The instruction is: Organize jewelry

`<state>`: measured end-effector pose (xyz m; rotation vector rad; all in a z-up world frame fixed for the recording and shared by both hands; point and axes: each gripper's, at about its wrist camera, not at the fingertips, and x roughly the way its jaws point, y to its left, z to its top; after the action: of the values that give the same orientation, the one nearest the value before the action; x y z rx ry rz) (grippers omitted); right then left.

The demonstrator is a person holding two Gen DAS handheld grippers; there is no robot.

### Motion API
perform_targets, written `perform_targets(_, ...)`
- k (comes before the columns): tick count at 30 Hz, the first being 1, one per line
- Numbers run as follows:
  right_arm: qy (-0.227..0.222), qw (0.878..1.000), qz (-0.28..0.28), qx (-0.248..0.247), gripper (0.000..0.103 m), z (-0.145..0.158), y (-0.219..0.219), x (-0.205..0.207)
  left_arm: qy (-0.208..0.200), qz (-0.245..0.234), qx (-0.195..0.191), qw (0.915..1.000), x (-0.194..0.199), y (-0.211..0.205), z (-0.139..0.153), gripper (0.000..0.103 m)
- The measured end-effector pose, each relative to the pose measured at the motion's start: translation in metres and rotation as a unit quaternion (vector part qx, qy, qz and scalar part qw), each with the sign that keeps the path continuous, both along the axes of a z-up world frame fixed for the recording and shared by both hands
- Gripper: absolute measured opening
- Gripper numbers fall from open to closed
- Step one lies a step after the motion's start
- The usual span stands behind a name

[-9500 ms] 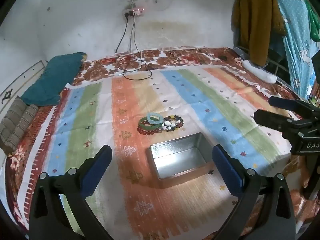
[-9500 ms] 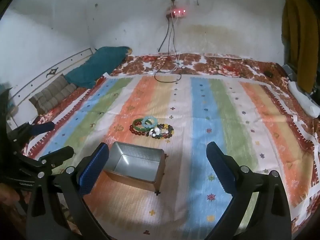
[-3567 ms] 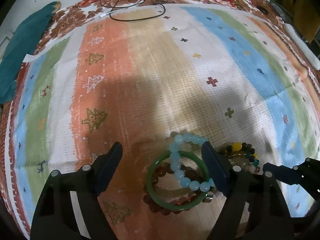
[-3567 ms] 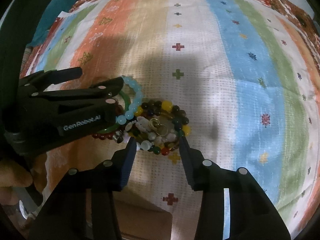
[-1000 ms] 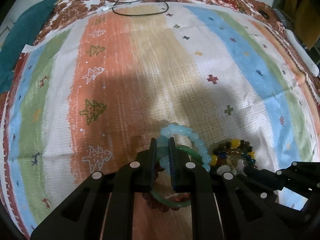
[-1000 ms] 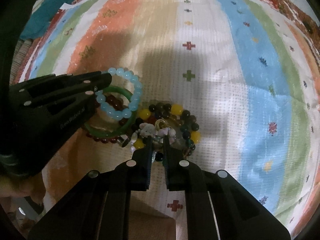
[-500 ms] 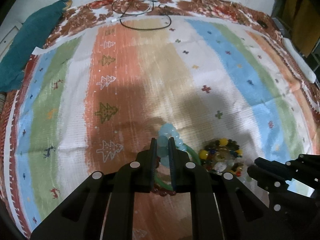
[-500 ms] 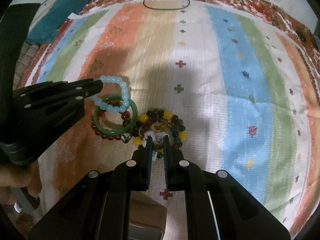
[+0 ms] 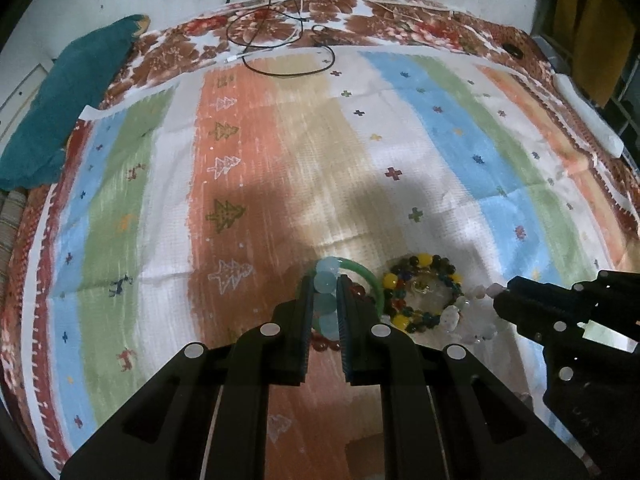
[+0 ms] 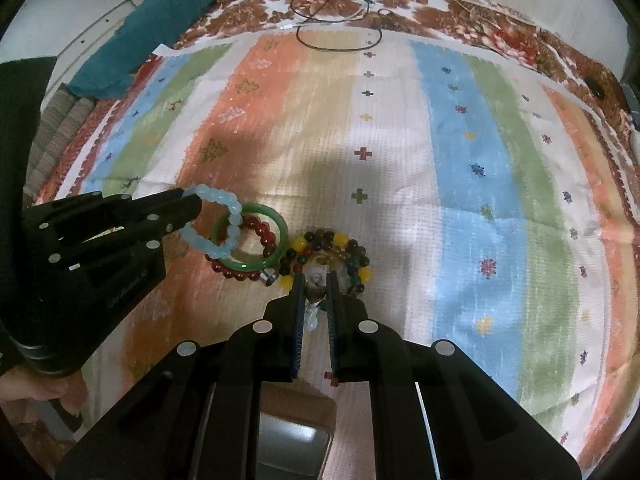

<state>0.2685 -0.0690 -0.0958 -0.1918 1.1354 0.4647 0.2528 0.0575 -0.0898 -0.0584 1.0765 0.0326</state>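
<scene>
My left gripper (image 9: 323,280) is shut on a pale blue bead bracelet (image 10: 218,220), lifted a little above the striped cloth; the bracelet also shows between the fingers in the left wrist view (image 9: 326,288). Below it lie a green bangle (image 10: 276,258) and a dark red bead bracelet (image 10: 240,274). My right gripper (image 10: 316,276) is shut on a white and pink bead bracelet (image 9: 478,330), raised off the cloth. A multicoloured bead bracelet (image 10: 340,240) stays on the cloth. The metal tin (image 10: 292,448) shows under the right gripper.
A striped cloth (image 9: 280,152) covers a floral bedspread. A black cable (image 9: 280,40) loops at the far edge. A teal pillow (image 9: 60,100) lies at the far left. A white object (image 9: 588,120) lies at the right edge.
Both grippers, shut on their bracelets, have risen and drawn back from the pile. The pale blue bracelet and the white one have come up off the cloth.
</scene>
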Motion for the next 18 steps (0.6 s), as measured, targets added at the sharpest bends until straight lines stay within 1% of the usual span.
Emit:
perform_targets(9, -0.024, 1.0, -0.002, -0.016, 0.011, 0.009, -0.006, -0.012, -0.023, 0.008, -0.021, 0.9995, -0.028, -0.003, 0.023, 0.011)
perform_targets(12, -0.034, 0.999, -0.009, -0.02, 0.011, 0.013, -0.011, -0.015, -0.031, 0.005, -0.022, 0.9993, -0.038, -0.008, 0.032, 0.011)
perform_targets(18, -0.044, 0.999, -0.017, -0.009, 0.011, 0.02, -0.024, -0.025, -0.047, 0.004, -0.028, 0.9985, -0.056, -0.017, 0.046, 0.011)
